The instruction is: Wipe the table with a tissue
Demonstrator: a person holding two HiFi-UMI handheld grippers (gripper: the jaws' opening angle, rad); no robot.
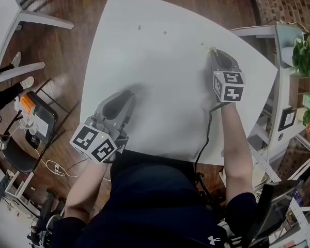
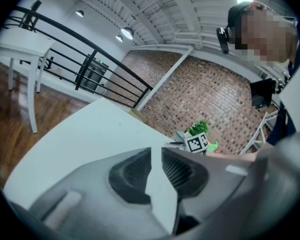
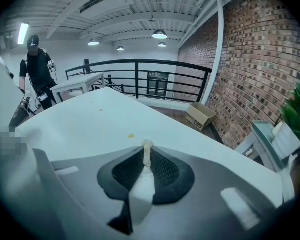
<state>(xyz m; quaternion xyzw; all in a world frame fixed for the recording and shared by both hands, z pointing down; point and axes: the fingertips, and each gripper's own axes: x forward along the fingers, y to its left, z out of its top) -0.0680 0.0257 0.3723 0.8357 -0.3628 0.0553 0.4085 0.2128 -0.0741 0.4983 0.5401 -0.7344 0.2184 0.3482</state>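
A: Your table (image 1: 160, 81) is bare between the left gripper (image 1: 128, 94) and the right gripper (image 1: 215, 53); only crumbs (image 1: 165, 33) lie near the far edge.
B: Mind your right: a shelf (image 1: 278, 87) with plants (image 1: 306, 56) stands just past the table's right edge, and a cable (image 1: 210, 123) hangs over the near edge.
A: On your left, open floor (image 1: 72, 61) lies before the chair (image 1: 41, 112).

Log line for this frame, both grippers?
right gripper: jaws shut on white paper tissue, far right of white table | left gripper: jaws slightly apart, empty, near left
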